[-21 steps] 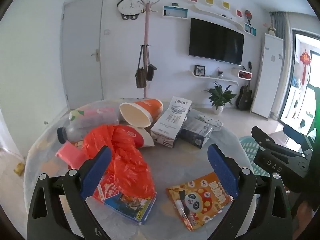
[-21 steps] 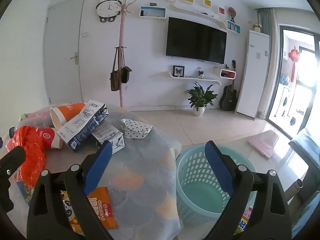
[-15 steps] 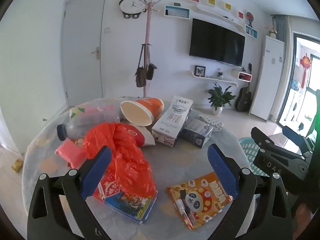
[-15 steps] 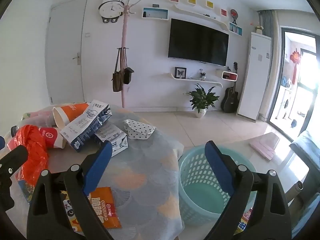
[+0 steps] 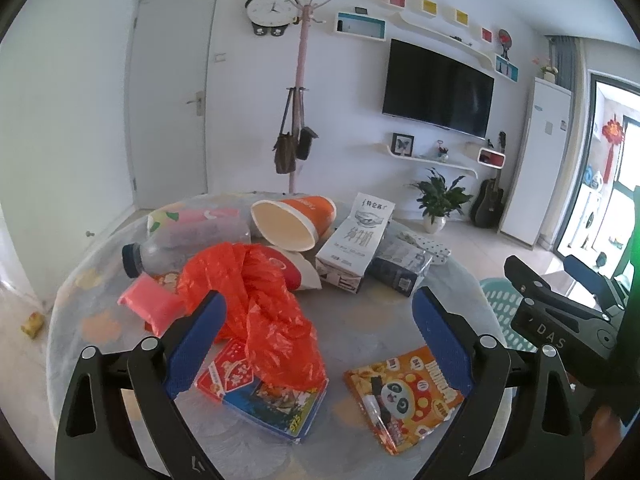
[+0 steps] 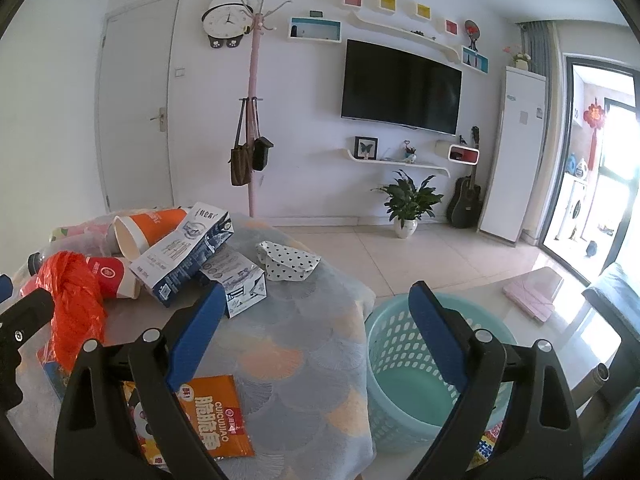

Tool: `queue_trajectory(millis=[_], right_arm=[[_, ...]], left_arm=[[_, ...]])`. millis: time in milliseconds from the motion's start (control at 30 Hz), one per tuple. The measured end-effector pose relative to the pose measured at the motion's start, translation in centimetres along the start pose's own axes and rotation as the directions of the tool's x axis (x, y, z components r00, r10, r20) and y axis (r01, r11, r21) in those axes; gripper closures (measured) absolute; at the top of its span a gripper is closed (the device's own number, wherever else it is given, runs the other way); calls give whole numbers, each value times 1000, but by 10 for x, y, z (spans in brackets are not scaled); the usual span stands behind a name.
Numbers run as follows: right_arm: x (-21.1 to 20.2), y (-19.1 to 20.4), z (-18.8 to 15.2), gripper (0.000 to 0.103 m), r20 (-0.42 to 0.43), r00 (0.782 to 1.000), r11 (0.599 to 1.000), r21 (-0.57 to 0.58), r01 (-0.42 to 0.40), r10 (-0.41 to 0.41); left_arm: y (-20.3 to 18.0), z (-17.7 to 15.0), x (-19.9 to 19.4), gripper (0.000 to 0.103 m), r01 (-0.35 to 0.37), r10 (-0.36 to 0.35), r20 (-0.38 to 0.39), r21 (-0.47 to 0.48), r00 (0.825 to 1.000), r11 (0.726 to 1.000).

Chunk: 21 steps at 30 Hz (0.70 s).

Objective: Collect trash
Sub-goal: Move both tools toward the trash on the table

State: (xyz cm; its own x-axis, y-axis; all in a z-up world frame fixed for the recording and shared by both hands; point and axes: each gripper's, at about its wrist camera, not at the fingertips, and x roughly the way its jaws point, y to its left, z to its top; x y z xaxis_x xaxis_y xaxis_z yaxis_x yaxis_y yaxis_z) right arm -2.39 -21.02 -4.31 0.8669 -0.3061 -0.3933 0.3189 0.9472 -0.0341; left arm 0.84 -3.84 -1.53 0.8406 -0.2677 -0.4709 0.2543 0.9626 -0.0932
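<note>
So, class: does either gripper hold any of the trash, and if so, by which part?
Nothing is held. The left gripper and right gripper are both open and empty.

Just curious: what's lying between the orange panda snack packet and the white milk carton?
Only bare tablecloth between panda packet and milk carton, seen from the left wrist view.
</note>
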Motion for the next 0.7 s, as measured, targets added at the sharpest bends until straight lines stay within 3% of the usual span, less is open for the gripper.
queue_trajectory(millis=[200,433,500,567,633,700], right_arm=[[-1,0,-1,15,-4,1000,1000,-9,-12,12],[2,1,-8,15,-19,998,998,-19,-68,67],[4,6,-11,27,-23,996,996,-31,-85,85],[6,12,-13,48,-34,994,993,-53,-109,107],[8,15,-15,57,-60,990,988,-72,-135,131],[9,15,-17,59,-91,986,985,-90,-150,142]], left_arm=[[10,-3,-6,12,-30,30,7,-3,1000,1000],[65,-10,-13,12,-65,61,-45,-99,997,993],[72,-11,-8,12,-61,52,-75,-111,996,992],[74,-9,1,13,-34,20,-108,-128,994,991],[70,-4,15,13,1,-21,-143,-137,990,991],[66,3,27,15,-17,-2,-159,-114,987,993]])
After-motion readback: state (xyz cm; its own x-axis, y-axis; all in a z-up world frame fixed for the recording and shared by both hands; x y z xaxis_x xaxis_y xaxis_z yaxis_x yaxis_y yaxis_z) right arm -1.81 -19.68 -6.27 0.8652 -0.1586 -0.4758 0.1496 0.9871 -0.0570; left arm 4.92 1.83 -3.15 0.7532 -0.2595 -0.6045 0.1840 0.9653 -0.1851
